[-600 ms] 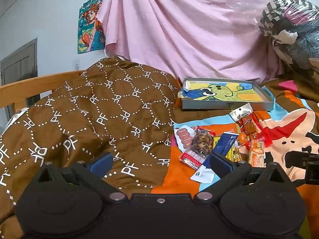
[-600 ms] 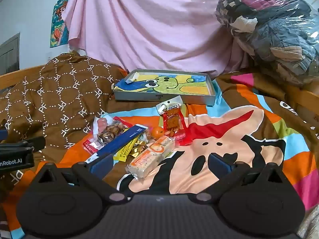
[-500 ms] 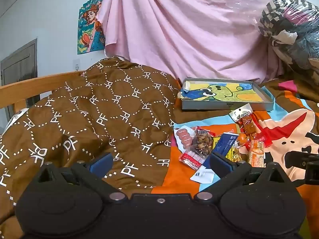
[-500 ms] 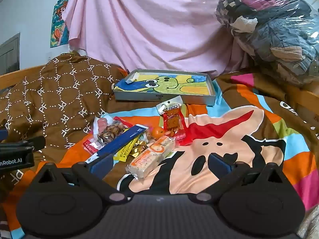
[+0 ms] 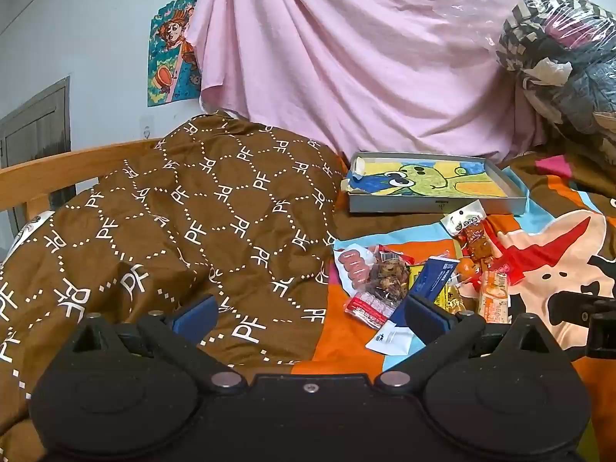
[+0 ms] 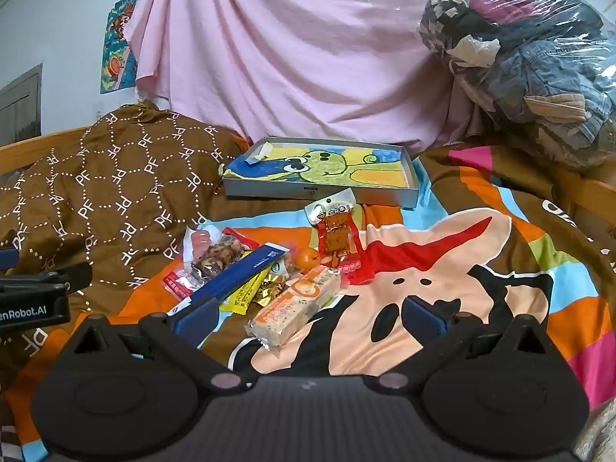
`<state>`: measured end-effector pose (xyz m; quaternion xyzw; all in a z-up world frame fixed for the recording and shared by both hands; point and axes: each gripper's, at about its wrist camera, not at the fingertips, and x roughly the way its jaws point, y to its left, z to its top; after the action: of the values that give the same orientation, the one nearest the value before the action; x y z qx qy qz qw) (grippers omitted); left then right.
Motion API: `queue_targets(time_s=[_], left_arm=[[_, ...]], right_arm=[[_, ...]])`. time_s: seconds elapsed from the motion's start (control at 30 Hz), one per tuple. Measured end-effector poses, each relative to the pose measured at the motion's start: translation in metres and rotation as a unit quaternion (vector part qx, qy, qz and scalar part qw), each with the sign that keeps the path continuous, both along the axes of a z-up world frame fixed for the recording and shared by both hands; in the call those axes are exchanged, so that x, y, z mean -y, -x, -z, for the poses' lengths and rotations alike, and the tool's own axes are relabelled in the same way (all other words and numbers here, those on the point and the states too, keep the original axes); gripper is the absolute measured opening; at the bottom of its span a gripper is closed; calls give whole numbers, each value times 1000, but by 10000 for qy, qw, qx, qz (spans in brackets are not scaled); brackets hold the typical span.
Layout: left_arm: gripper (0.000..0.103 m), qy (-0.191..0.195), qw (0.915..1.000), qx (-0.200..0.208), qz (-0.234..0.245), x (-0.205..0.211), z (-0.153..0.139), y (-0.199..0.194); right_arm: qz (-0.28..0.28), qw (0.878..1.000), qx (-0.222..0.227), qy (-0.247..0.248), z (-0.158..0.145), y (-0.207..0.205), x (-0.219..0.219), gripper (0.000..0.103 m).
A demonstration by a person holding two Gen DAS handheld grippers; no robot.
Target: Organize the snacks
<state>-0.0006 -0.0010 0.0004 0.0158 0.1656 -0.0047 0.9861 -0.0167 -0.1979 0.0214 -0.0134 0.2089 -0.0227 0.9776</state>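
Clearly both the left tool (image 5: 311,315) and right tool (image 6: 310,317) gape wide, empty.

Pink sheet (image 5: 346,57), brown duvet (image 5: 173,223)

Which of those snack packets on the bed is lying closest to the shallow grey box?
The red-edged clear packet with a white header. Its white top nearly reaches the grey box, while the blue packet, the orange-and-white bar and the rest lie farther away.
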Motion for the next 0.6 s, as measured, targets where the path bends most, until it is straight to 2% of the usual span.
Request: queue_targets(time_s=[0.6], left_arm=[[102,17,10000,0,2,0,0,0]], right_arm=[[-37,10000,3,-63,-2,0,-1,103]])
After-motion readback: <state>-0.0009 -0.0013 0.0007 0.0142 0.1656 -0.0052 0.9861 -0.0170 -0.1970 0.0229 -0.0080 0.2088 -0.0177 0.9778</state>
